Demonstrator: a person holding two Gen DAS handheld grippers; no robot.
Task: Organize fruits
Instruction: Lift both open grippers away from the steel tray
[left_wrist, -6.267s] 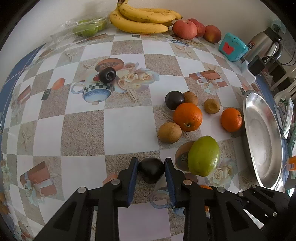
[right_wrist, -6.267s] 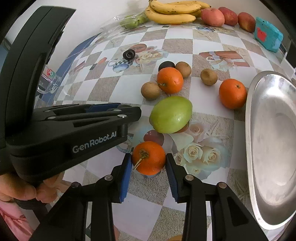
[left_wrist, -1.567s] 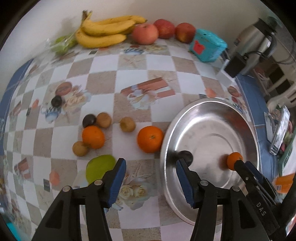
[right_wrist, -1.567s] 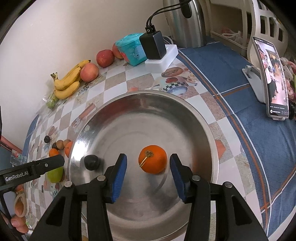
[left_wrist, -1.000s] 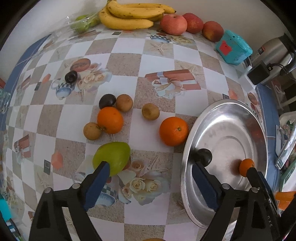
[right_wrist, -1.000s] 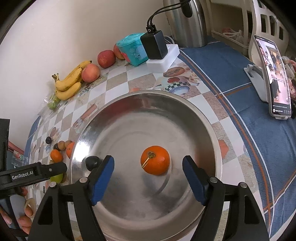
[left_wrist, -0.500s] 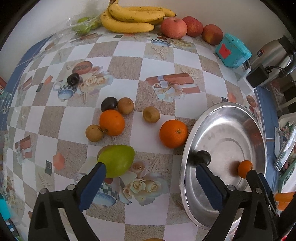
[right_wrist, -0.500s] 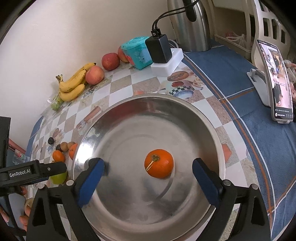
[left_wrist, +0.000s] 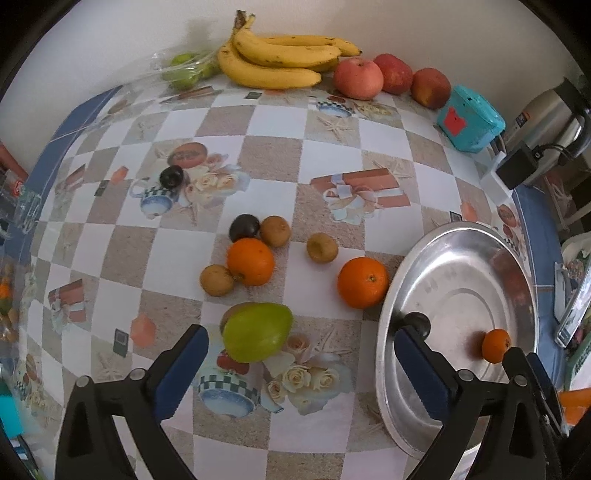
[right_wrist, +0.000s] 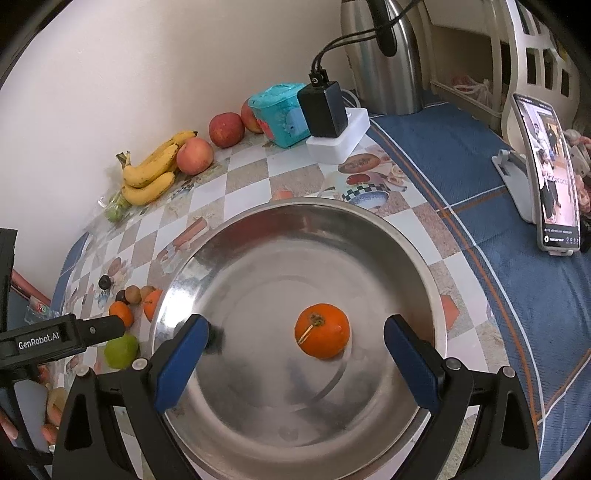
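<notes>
1. Since the earliest pictures, the small orange (right_wrist: 322, 331) and the dark round fruit (left_wrist: 417, 322) have gone from the worktop (left_wrist: 266, 155) into the steel tray (right_wrist: 369, 229). Both pairs of tongs have just been opening and now stand wide apart, with nothing pressed between their pads.
2. Nearest, the right tongs (right_wrist: 295, 345) hang over the tray, tilted down at the small orange, which lies free on the tray floor between the spread jaws.
3. The left tongs (left_wrist: 301, 349) point steeply down at the worktop's near edge; one jaw is just beside the green mango (left_wrist: 256, 331), the other over the tray's rim by the dark round fruit.
4. Risk: round fruit on smooth metal will likely roll if a jaw nudges the tray or the fruit. The mango is broad and may slip from a shallow grip.
5. Farther off, two oranges (left_wrist: 250, 261), three brown kiwis (left_wrist: 322, 247) and a dark plum (left_wrist: 243, 227) wait loose.
6. Farthest, bananas (left_wrist: 280, 59) and apples (left_wrist: 358, 78) line the wall.
</notes>
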